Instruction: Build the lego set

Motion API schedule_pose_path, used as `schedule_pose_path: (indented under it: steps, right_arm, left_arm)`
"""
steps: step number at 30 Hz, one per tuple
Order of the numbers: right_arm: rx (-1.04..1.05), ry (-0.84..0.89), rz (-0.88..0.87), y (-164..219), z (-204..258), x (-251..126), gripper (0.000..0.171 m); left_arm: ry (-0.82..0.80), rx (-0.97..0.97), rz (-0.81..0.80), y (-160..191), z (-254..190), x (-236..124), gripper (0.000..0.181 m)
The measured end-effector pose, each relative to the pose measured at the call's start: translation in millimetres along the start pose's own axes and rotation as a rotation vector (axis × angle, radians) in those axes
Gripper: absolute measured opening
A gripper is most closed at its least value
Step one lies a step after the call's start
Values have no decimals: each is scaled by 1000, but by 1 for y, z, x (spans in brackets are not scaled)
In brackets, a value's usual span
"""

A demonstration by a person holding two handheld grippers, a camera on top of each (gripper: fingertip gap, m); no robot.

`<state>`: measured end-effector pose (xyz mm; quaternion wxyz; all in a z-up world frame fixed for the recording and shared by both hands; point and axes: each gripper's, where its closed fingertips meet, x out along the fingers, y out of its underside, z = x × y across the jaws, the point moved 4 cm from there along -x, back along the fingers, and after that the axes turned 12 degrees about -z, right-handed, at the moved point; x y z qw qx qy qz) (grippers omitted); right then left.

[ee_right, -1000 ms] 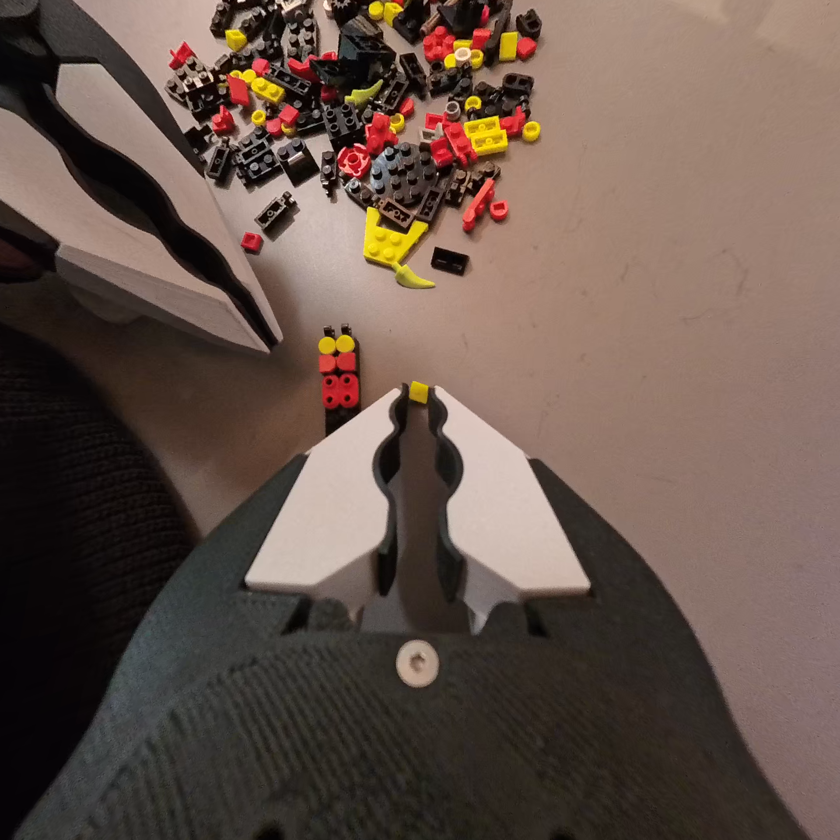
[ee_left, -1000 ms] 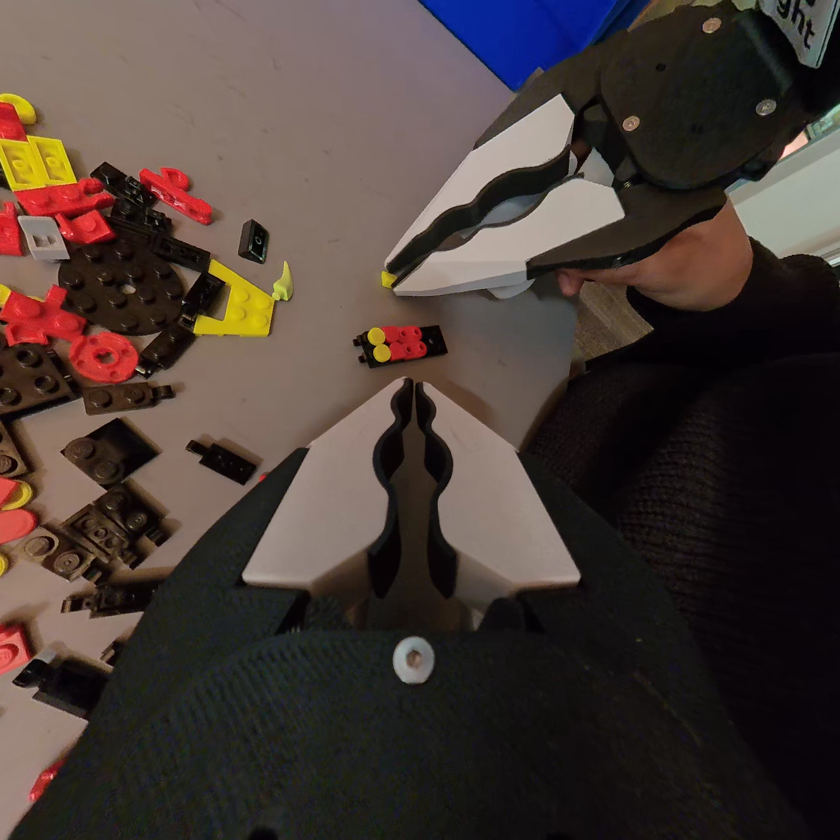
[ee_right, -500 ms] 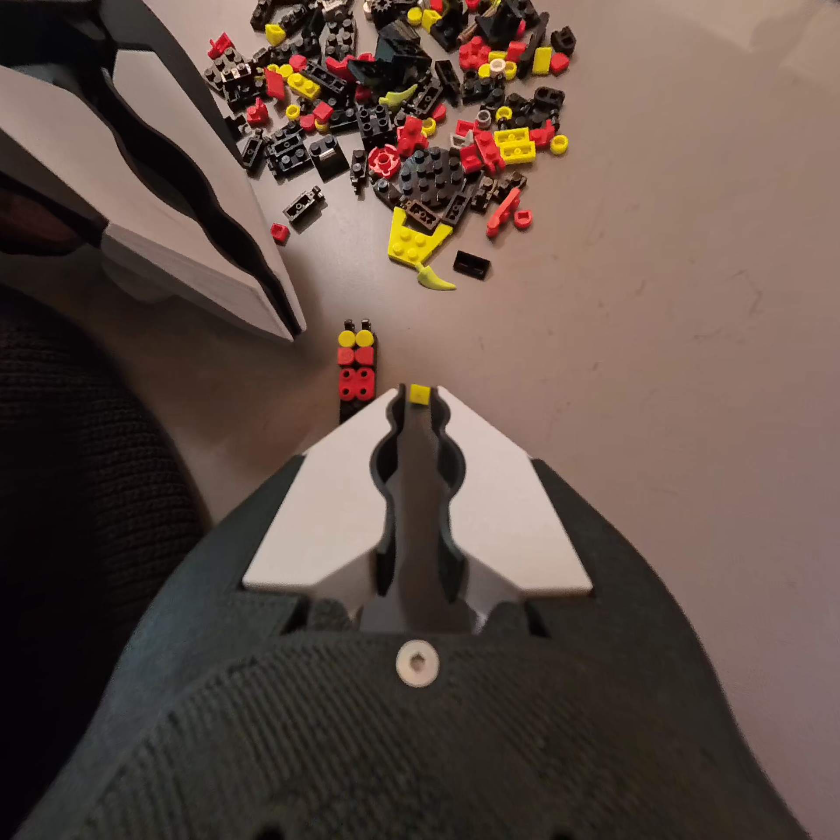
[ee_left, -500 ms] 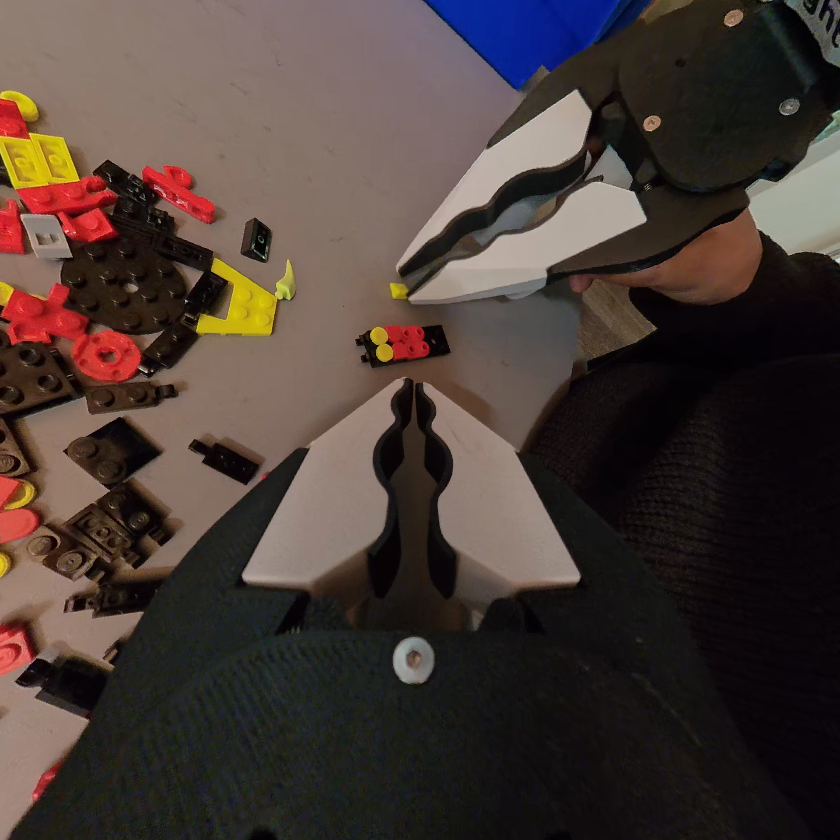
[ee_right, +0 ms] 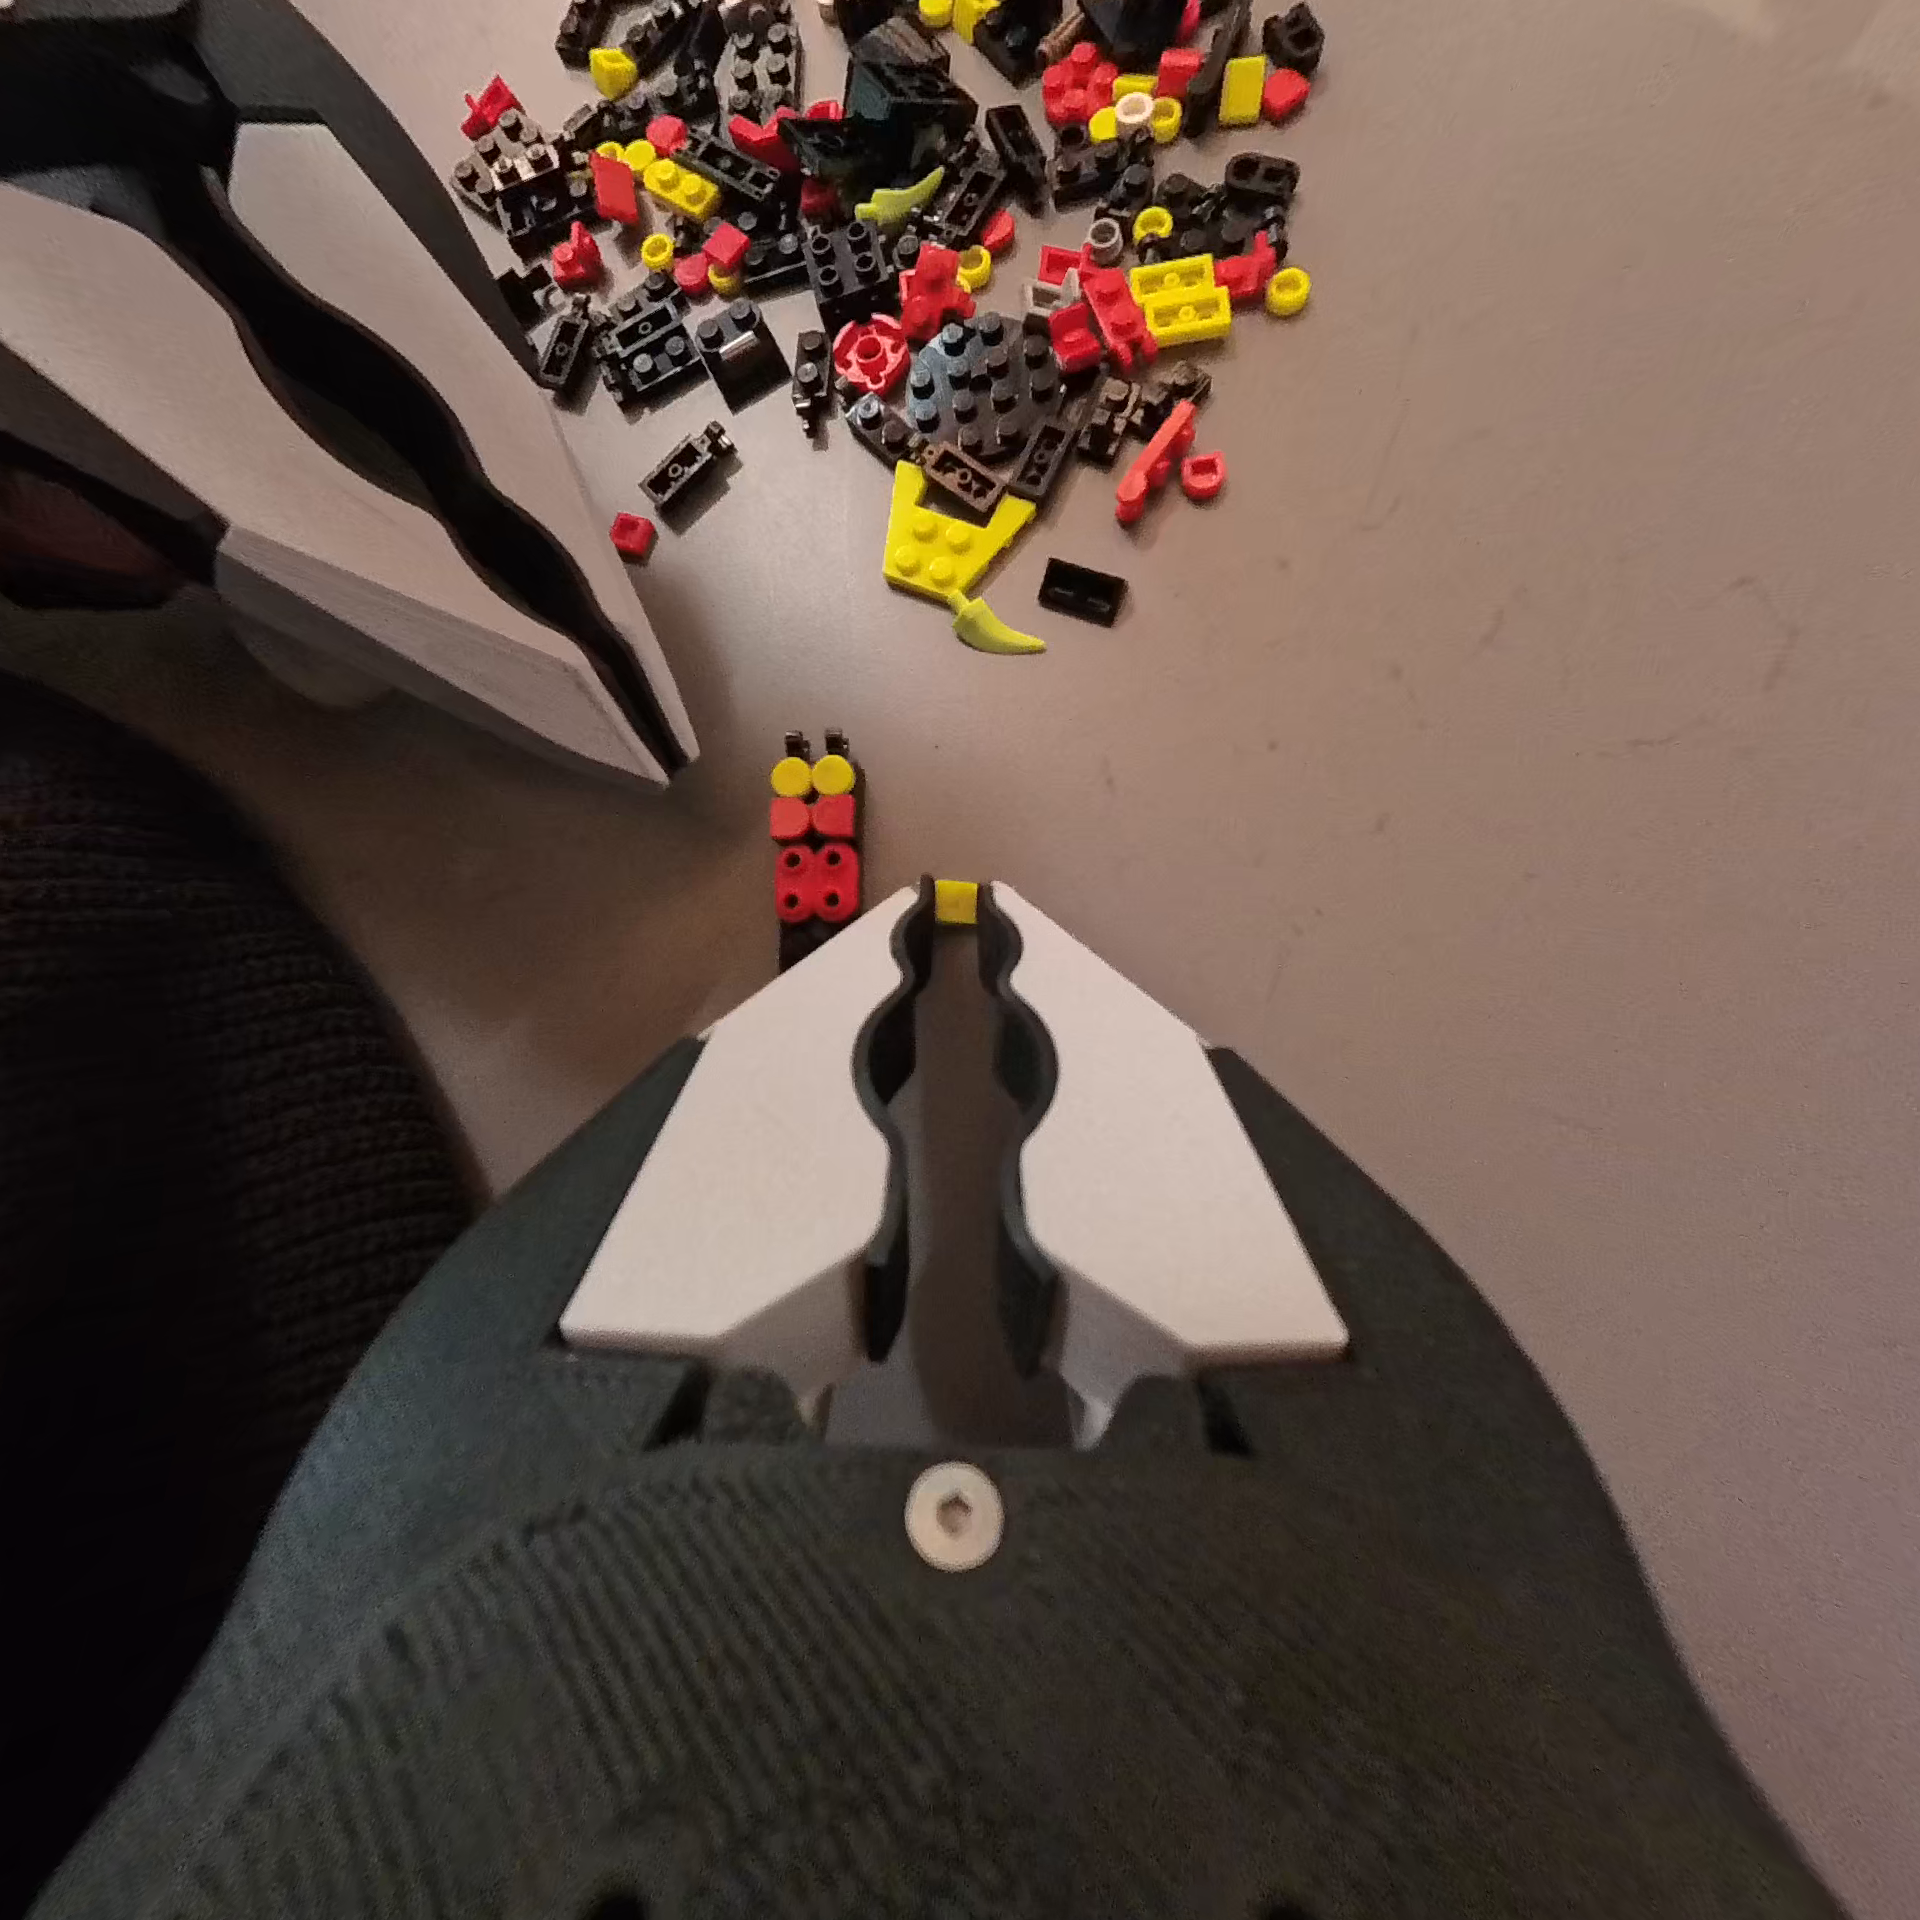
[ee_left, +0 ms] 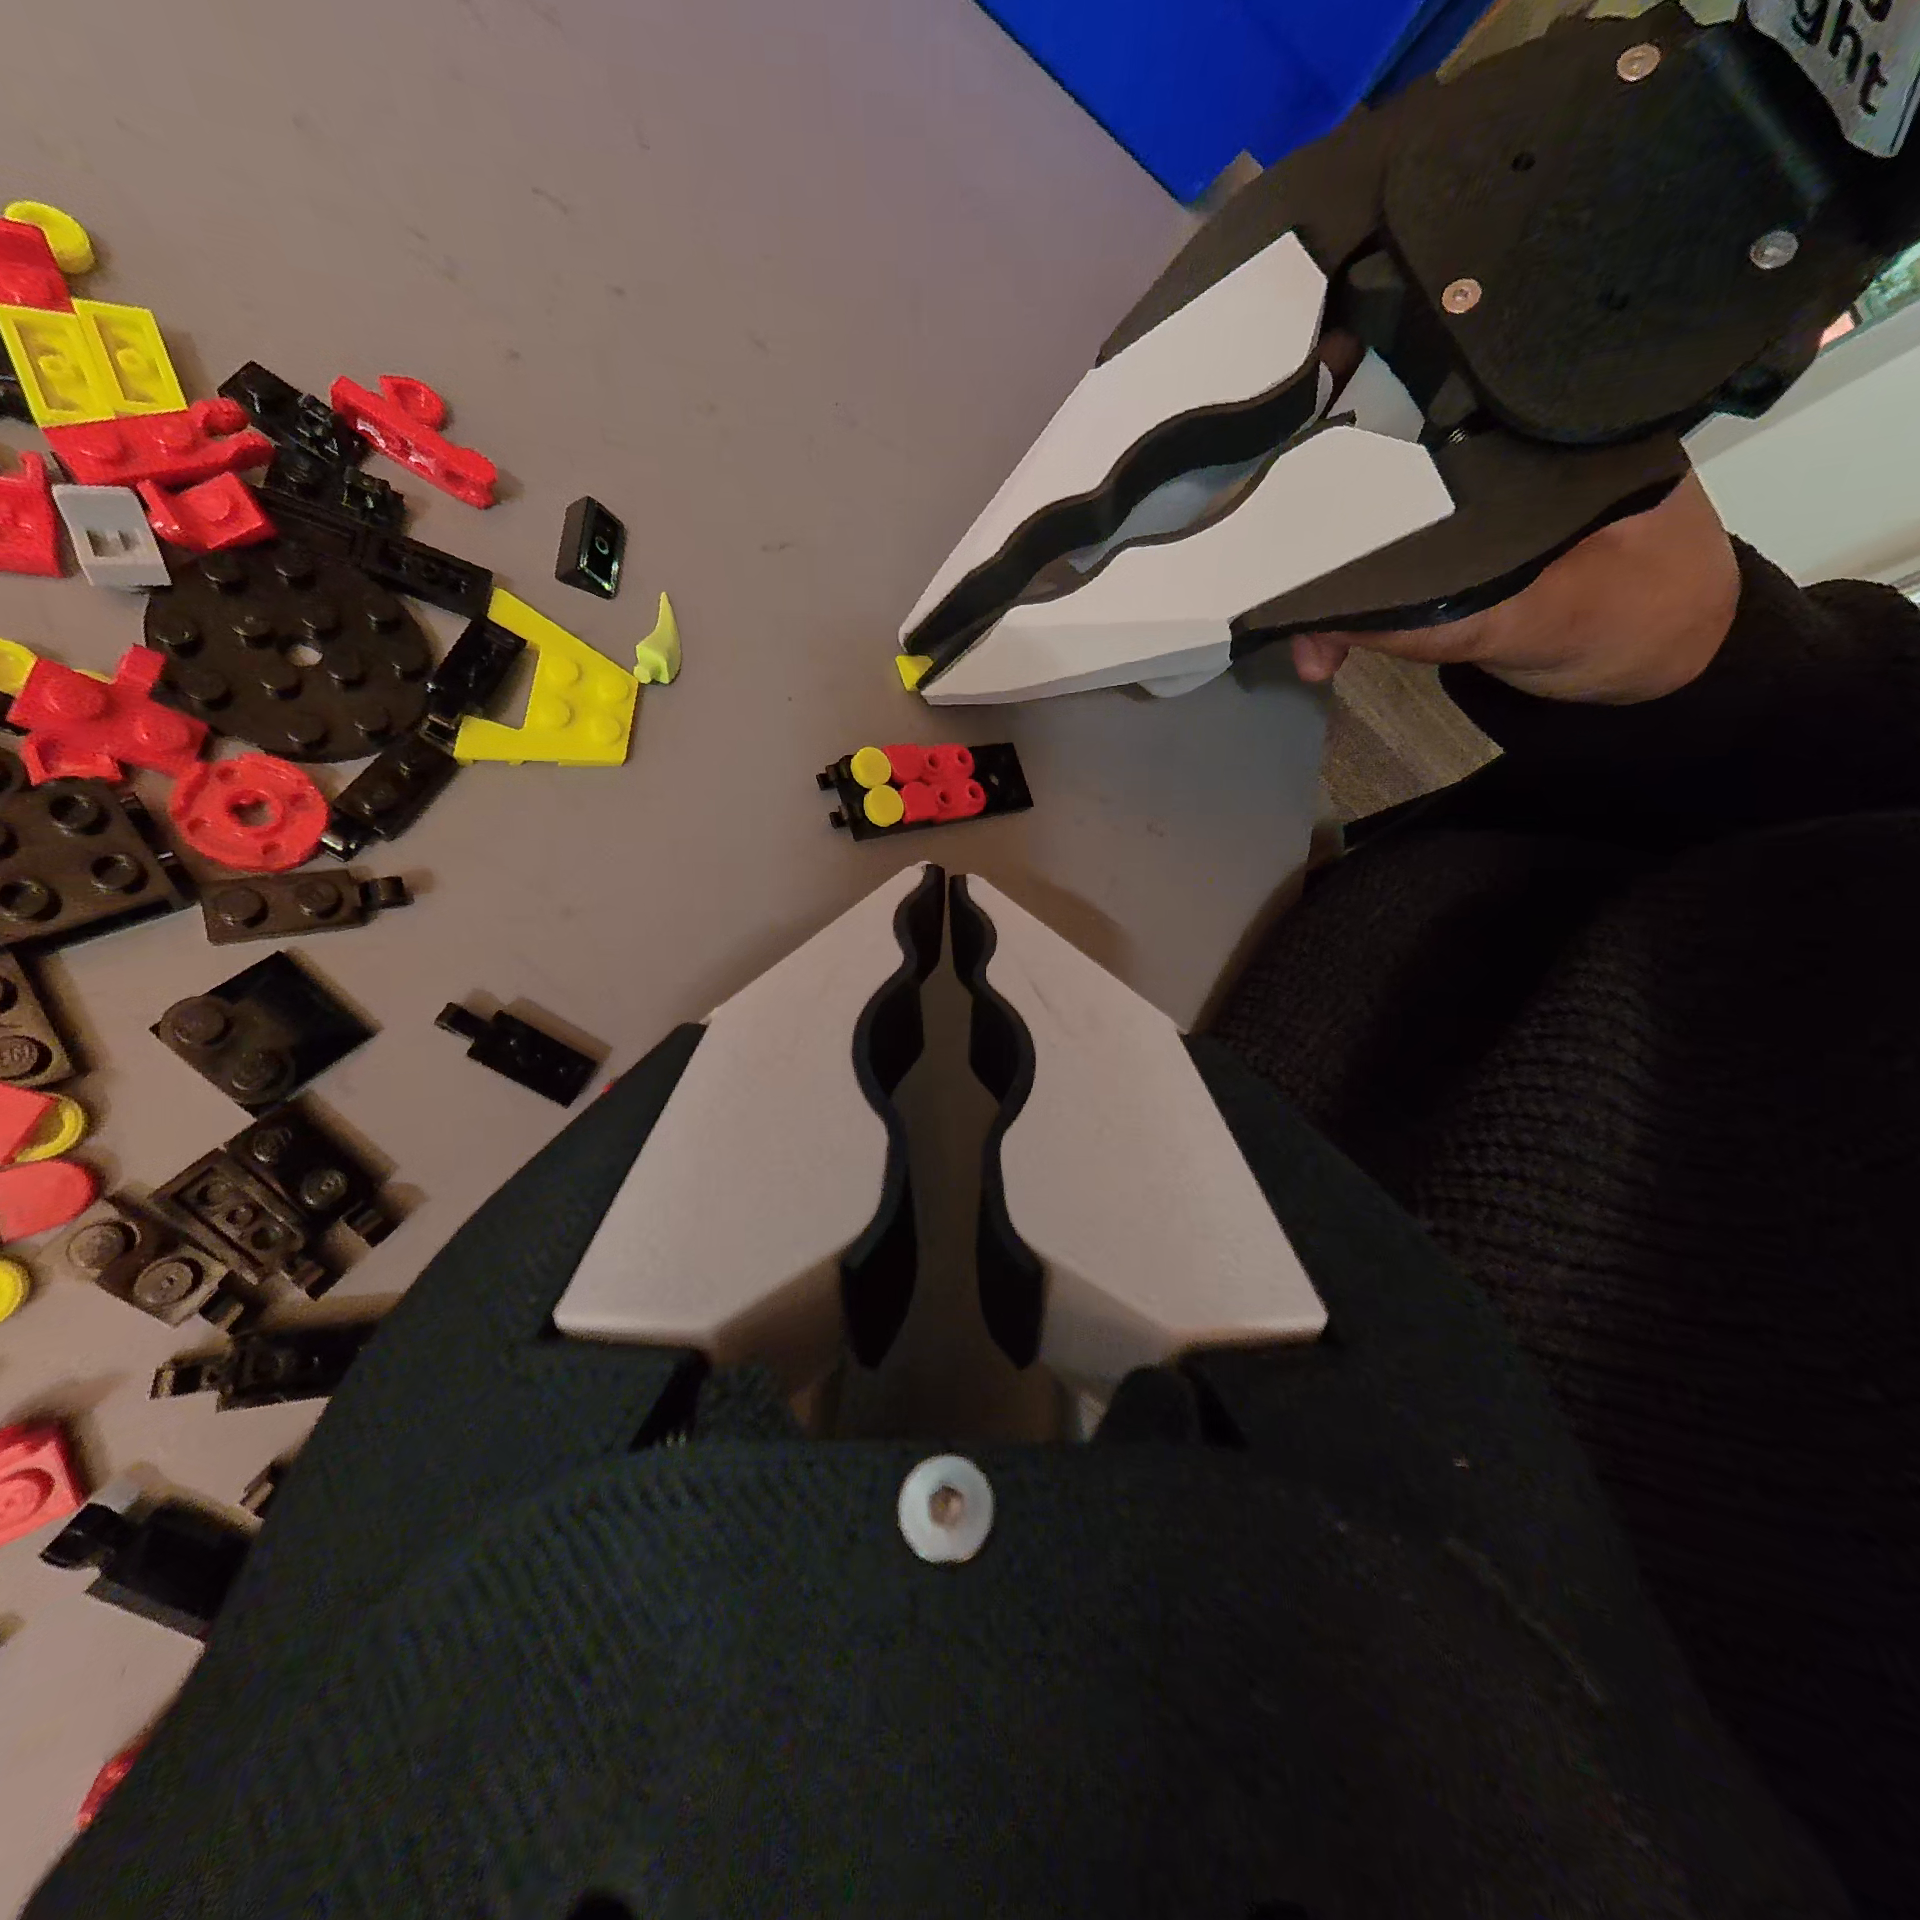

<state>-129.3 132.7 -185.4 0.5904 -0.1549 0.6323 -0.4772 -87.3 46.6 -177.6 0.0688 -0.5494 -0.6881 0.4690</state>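
Note:
A small assembly (ee_left: pixel 927 788), a black plate with red pieces and two yellow round studs, lies on the grey table; it also shows in the right wrist view (ee_right: pixel 818 840). My right gripper (ee_right: pixel 956 891) is shut on a small yellow piece (ee_right: pixel 955 901) and hovers just right of the assembly. In the left wrist view that gripper (ee_left: pixel 920 670) shows above the assembly with the yellow piece (ee_left: pixel 911 670) at its tip. My left gripper (ee_left: pixel 938 871) is shut and empty, just short of the assembly.
A pile of loose black, red and yellow pieces (ee_right: pixel 935 260) lies farther out, including a yellow wedge plate (ee_left: pixel 556 698), a round black plate (ee_left: pixel 286 649) and a lime claw (ee_right: pixel 997 636). A blue bin (ee_left: pixel 1195 73) stands beyond the table edge. A person's dark sleeve (ee_left: pixel 1662 1039) fills the right. Left tips to right tips: about 6 centimetres.
My right gripper has drawn a little nearer the assembly with the yellow piece still held. The left gripper has stayed put.

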Motion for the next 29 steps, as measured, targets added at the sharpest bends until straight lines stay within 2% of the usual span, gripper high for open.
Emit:
schedule_pose_path:
  steps: [12,18,29]
  right_arm:
    - [-18,-14,-25,-5,5,-2,2]
    - [37,-118,-86,-13,20,-5,1]
    - [-73,-59,-29,-9,26,1,0]
  left_arm:
    - [-4,3,1,0,0,0,0]
    - [-6,2,0,0,1,0,0]
    - [-60,13,-25,-6,7,11,2]
